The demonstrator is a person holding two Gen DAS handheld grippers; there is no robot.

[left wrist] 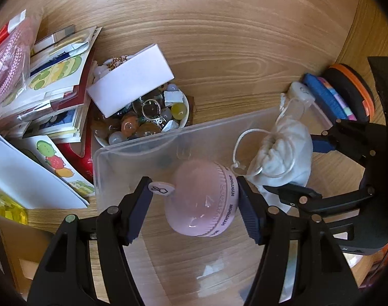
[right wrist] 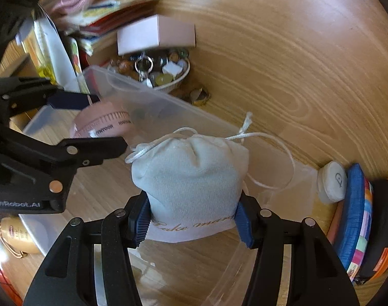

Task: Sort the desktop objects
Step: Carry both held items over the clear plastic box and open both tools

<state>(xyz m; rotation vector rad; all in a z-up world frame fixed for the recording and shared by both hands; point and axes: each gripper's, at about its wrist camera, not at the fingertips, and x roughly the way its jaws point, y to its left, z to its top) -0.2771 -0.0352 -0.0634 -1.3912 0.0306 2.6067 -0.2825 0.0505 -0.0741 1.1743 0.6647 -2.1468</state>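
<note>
Wooden desk [left wrist: 219,38]: one clear bin [left wrist: 132,158], two grippers, left [left wrist: 195,204] seemingly holding one pink timer [left wrist: 201,204], right [right wrist: 194,216] one pouch [right wrist: 191,178].

Pink round timer [left wrist: 204,201] and white drawstring pouch [right wrist: 191,178], both over clear plastic box [left wrist: 143,150].

Pink timer [left wrist: 202,201] between left gripper [left wrist: 194,210] jaws.

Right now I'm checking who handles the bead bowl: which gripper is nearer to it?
Left. The left gripper, holding the pink timer, sits just this side of the bowl; the right gripper, holding the pouch, is farther off.
</note>
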